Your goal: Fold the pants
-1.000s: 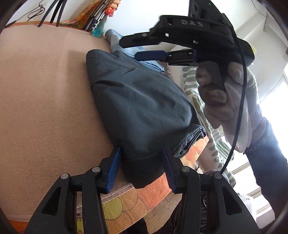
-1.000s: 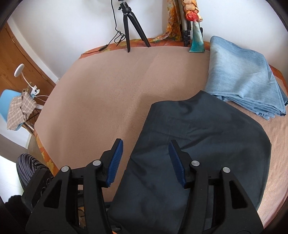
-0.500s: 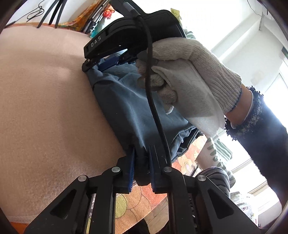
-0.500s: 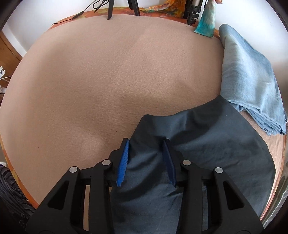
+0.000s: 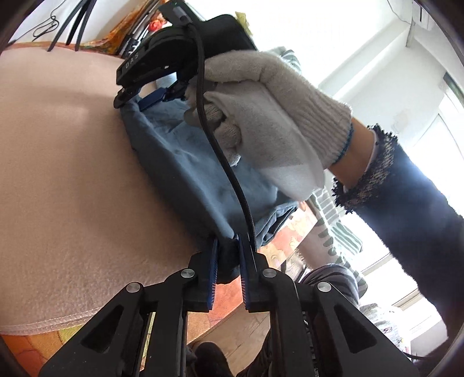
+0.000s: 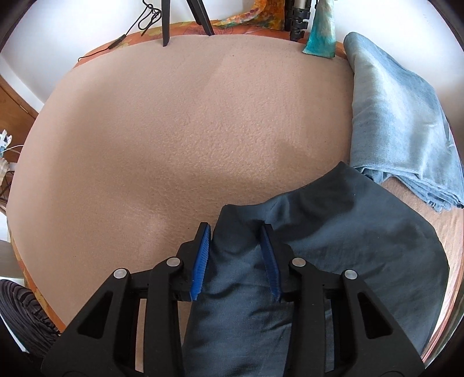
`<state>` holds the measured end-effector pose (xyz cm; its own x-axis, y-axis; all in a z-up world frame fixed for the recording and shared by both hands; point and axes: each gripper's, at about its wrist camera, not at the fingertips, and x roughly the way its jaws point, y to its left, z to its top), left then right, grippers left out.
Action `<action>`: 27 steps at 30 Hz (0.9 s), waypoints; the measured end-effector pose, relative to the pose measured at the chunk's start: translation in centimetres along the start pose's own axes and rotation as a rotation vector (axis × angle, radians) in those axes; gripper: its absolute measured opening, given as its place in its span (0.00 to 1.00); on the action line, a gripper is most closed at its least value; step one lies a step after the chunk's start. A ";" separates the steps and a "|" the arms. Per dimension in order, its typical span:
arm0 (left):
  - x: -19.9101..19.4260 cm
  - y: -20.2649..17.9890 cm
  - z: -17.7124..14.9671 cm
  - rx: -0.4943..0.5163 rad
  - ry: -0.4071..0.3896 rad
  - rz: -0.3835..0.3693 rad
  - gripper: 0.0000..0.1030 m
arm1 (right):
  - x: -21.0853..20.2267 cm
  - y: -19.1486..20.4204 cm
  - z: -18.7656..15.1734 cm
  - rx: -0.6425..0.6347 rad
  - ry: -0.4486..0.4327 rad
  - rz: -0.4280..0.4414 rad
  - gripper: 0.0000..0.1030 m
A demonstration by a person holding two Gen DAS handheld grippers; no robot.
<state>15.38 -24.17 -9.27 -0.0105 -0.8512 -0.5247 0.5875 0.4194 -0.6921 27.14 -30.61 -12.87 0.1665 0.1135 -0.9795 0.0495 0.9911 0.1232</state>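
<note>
Pants [image 6: 333, 232] edge between both grippers' closed jaws, bunched

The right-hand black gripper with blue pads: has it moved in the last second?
Yes. The right gripper has come down onto the dark grey folded pants, its jaws closing around a bunch of cloth; the black tripod legs slid toward the top edge.

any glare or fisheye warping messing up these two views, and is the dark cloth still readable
Left wrist view: the window is blown out white, and the gloved hand bulges large. Right wrist view: even light, the beige table cover bows into a dome. The dark pants stay sharp, folds visible in both.
</note>
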 end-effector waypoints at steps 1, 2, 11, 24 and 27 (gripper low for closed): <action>0.1 -0.5 0.0 0.021 -0.002 0.003 0.11 | 0.1 -0.2 0.0 0.003 0.012 0.017 0.37; 0.3 -0.7 -0.1 0.042 0.005 0.019 0.11 | 0.1 -0.3 -0.2 0.009 0.011 0.032 0.37; 1.4 -0.9 -1.3 0.078 0.083 0.100 0.16 | -7.3 -3.5 -3.9 0.038 -0.172 0.161 0.37; -1.7 -0.8 1.8 0.122 0.046 0.181 0.48 | -14.6 -12.4 -18.3 0.087 -0.250 0.100 0.38; -1.4 0.1 3.8 0.067 0.042 0.169 0.58 | -14.7 -15.2 -19.8 0.158 -0.259 0.099 0.53</action>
<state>18.48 -24.18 -6.73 0.0594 -0.7560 -0.6519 0.6362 0.5319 -0.5589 4.43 -46.00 -3.47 0.4224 0.1674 -0.8908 0.1691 0.9510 0.2589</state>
